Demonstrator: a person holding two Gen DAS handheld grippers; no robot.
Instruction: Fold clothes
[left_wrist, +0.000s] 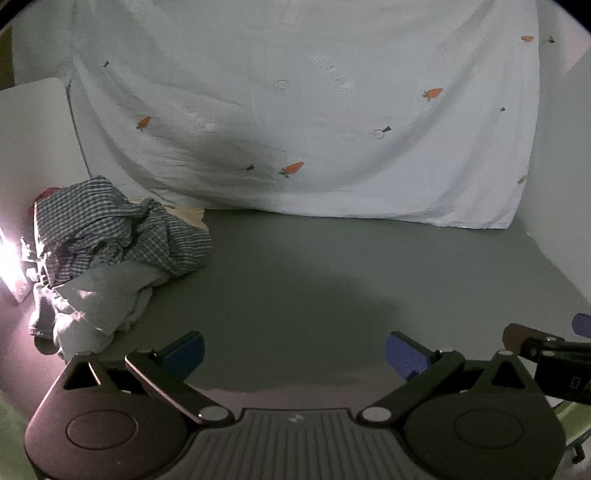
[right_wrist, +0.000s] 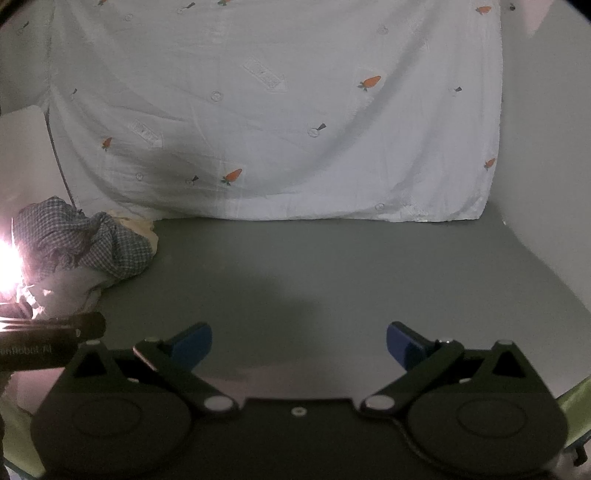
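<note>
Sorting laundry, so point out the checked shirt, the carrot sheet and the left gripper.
checked shirt (left_wrist: 110, 229), left wrist view, crumpled top.
carrot sheet (right_wrist: 277, 129), right wrist view, middle.
left gripper (left_wrist: 295, 354), left wrist view, between fingertips.

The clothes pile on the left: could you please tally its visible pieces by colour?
Checked grey-and-white garment: 1
Plain pale grey garment: 1
Cream piece: 1
Red piece, mostly hidden: 1
Total: 4 visible; more may be buried.

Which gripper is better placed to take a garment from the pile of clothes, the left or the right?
Probably the left. The pile of clothes lies on the left side, nearer the open left gripper. The right gripper, also open, would need to reach across it.
</note>
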